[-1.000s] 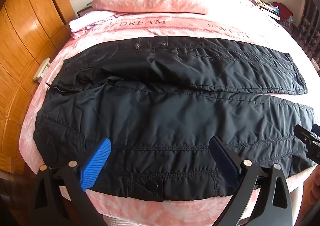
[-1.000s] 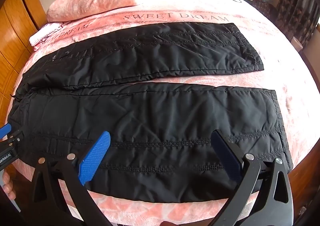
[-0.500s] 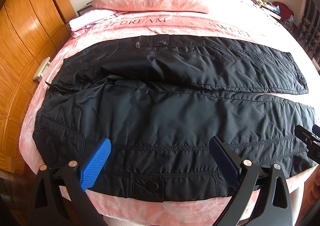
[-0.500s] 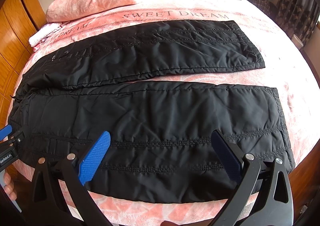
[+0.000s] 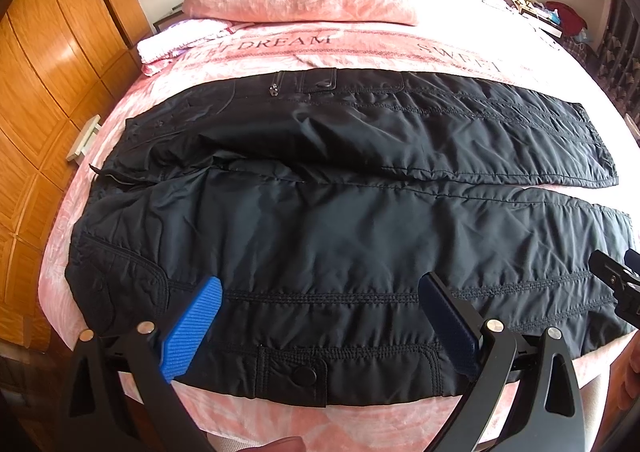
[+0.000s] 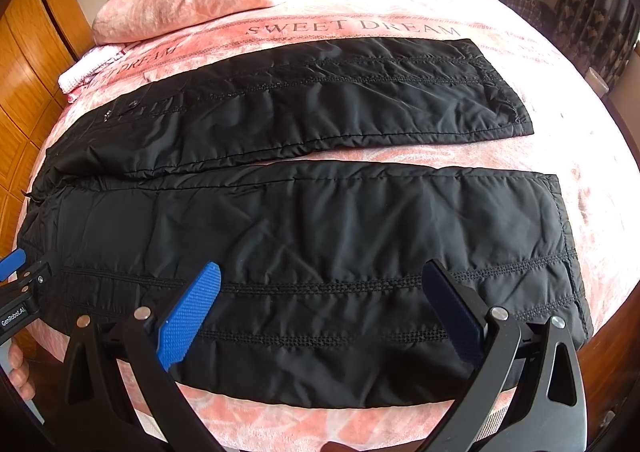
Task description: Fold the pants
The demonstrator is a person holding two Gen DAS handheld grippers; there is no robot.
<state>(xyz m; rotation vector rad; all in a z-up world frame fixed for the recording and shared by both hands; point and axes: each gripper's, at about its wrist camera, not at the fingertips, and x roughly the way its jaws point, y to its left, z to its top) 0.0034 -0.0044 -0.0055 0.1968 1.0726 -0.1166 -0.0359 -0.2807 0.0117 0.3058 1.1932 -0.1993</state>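
Careful: both your left gripper [image 5: 320,316] and right gripper [image 6: 320,304] hang wide and empty over the near leg of the pants [image 5: 340,236] spread flat on the bed [image 5: 360,63]. Pinch only the slippery top layer and the fold skews.

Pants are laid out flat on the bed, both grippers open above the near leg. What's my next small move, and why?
Probably lower both grippers onto the near leg's front edge and pinch it. The left gripper hangs open over the waist end by the snap pocket, the right gripper open nearer the cuff; neither holds fabric, and the far leg lies flat, ready to be covered.
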